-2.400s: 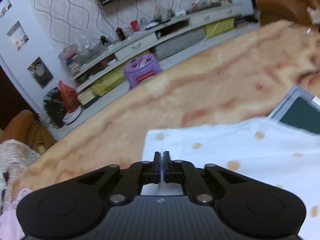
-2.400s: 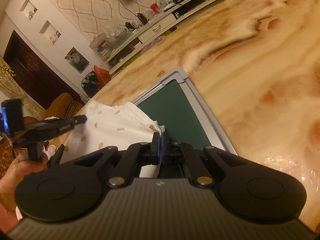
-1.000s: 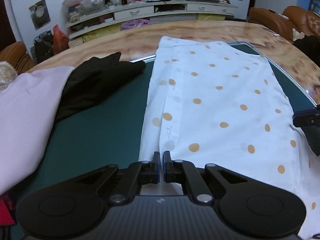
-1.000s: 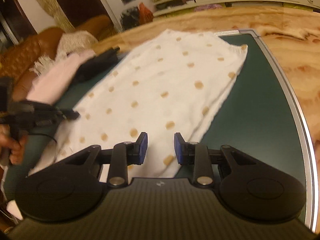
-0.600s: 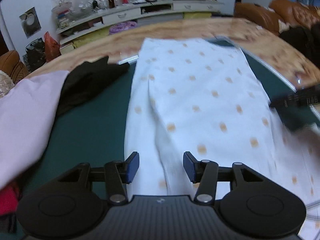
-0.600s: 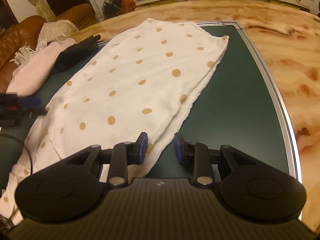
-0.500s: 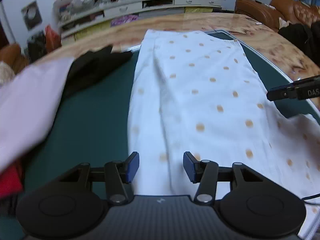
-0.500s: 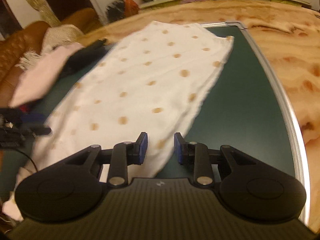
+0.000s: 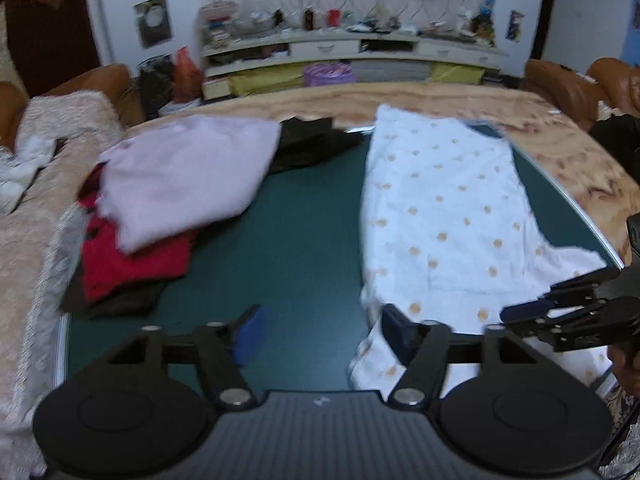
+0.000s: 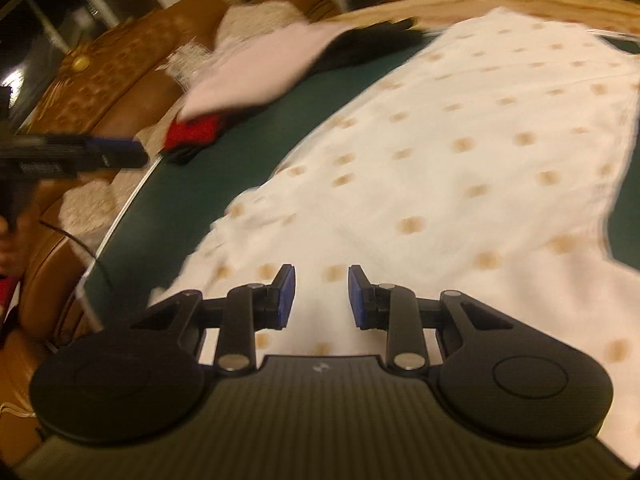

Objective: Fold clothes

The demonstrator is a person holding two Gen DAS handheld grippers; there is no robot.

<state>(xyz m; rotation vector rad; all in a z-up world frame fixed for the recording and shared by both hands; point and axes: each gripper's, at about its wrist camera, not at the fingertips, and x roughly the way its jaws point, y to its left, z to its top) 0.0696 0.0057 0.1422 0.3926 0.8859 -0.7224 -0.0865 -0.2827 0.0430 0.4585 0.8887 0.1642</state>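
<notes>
The dotted garment (image 9: 448, 216) is soft matt cloth on a smooth green mat (image 9: 304, 216). The table (image 9: 560, 140) is glossy, marble-like. Both grippers' pads (image 10: 286, 294) look like matt blue rubber.

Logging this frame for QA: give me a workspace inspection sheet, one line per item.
Surface: dark green mat with a metal rim, on a marbled table.
Job's things: white polka-dot garment spread flat on the mat, held by neither gripper.
Clutter: pink garment on top of a red garment, with black clothes behind, at the mat's left.
Grippers: left gripper open above the mat; right gripper open above the polka-dot garment.
Cables: thin dark cable near the mat's left edge.
Surroundings: brown leather sofa, cluttered TV shelf.
</notes>
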